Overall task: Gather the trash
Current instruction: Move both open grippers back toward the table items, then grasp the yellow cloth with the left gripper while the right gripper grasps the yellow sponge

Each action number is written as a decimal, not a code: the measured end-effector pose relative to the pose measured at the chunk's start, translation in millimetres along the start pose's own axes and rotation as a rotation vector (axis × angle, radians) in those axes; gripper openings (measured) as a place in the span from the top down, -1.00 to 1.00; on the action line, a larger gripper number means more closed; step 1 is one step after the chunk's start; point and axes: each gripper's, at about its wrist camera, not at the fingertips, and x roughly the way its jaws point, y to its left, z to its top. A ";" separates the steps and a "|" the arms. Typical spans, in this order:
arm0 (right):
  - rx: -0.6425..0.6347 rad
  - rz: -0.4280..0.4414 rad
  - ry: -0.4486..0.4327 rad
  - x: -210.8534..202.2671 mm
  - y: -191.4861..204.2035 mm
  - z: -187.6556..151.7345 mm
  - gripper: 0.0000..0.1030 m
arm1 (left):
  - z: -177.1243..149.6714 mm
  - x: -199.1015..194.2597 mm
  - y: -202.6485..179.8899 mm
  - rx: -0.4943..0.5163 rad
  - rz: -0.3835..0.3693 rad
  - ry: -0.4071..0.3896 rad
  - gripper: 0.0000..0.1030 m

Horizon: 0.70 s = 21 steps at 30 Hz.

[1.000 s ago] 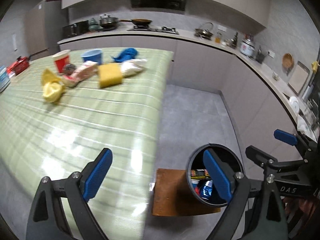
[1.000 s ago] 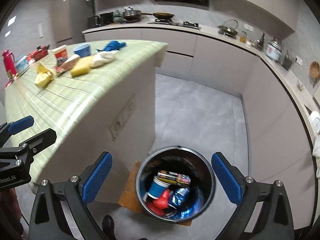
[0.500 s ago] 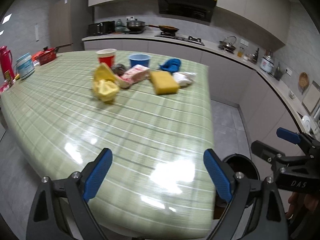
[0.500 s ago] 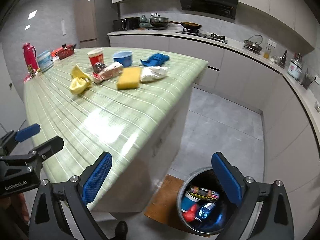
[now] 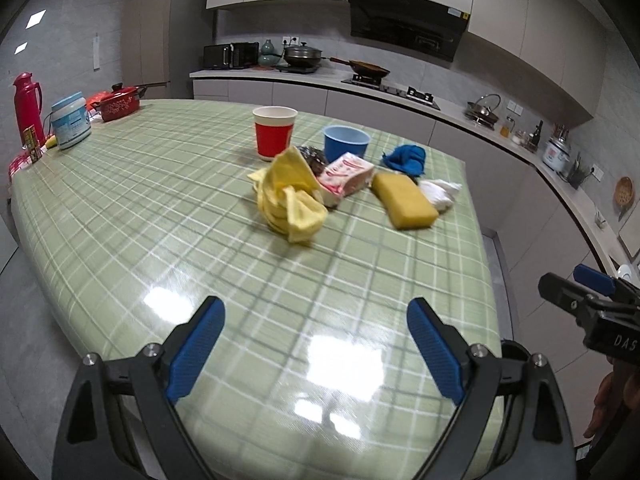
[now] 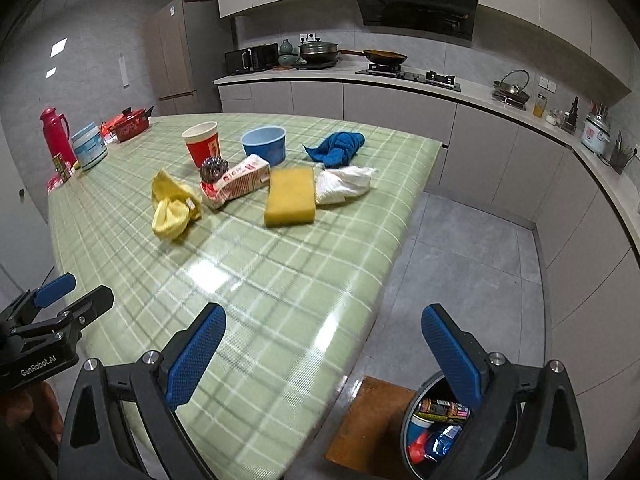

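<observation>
The trash sits in a loose cluster toward the far end of the green checked table (image 5: 168,216), and the yellow sponge (image 6: 290,196) makes a handy landmark. Touching its right edge lies a crumpled white tissue (image 6: 344,186); just behind that, a bunched blue cloth (image 6: 338,147). Left of the sponge a pink-and-white wrapper pack (image 6: 236,182) lies slanted, with a steel scourer (image 6: 214,169) tucked against its far side. Further left again — a crumpled yellow rag (image 6: 172,206). Behind the sponge stand a blue bowl (image 6: 264,144) and, to its left, a red paper cup (image 6: 201,144), both upright.

Well apart from the sponge, down on the floor by the table's near right corner, the round trash bin (image 6: 416,424) stands on a wooden board (image 6: 368,420), colourful wrappers and a can showing inside.

Both claws hang over the near end of the table, far from the sponge. The left gripper (image 5: 316,354) has its blue pads spread wide, nothing between them. The right gripper (image 6: 324,354) — same story, spread wide and empty, its right pad lined up over the bin.

At the table's far left corner stand a red thermos (image 5: 27,104), a white tub (image 5: 71,120) and a red pot (image 5: 120,103).
</observation>
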 end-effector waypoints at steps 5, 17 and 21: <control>0.017 0.007 0.001 13.0 7.9 13.6 -0.81 | 9.9 11.6 9.0 0.006 -0.012 0.005 -0.81; 0.038 0.026 0.015 53.9 19.2 48.2 -0.59 | 41.4 46.5 17.2 0.026 -0.046 0.016 -0.81; 0.037 0.021 0.030 74.6 20.5 57.9 -0.59 | 51.0 66.7 18.1 0.032 -0.049 0.031 -0.81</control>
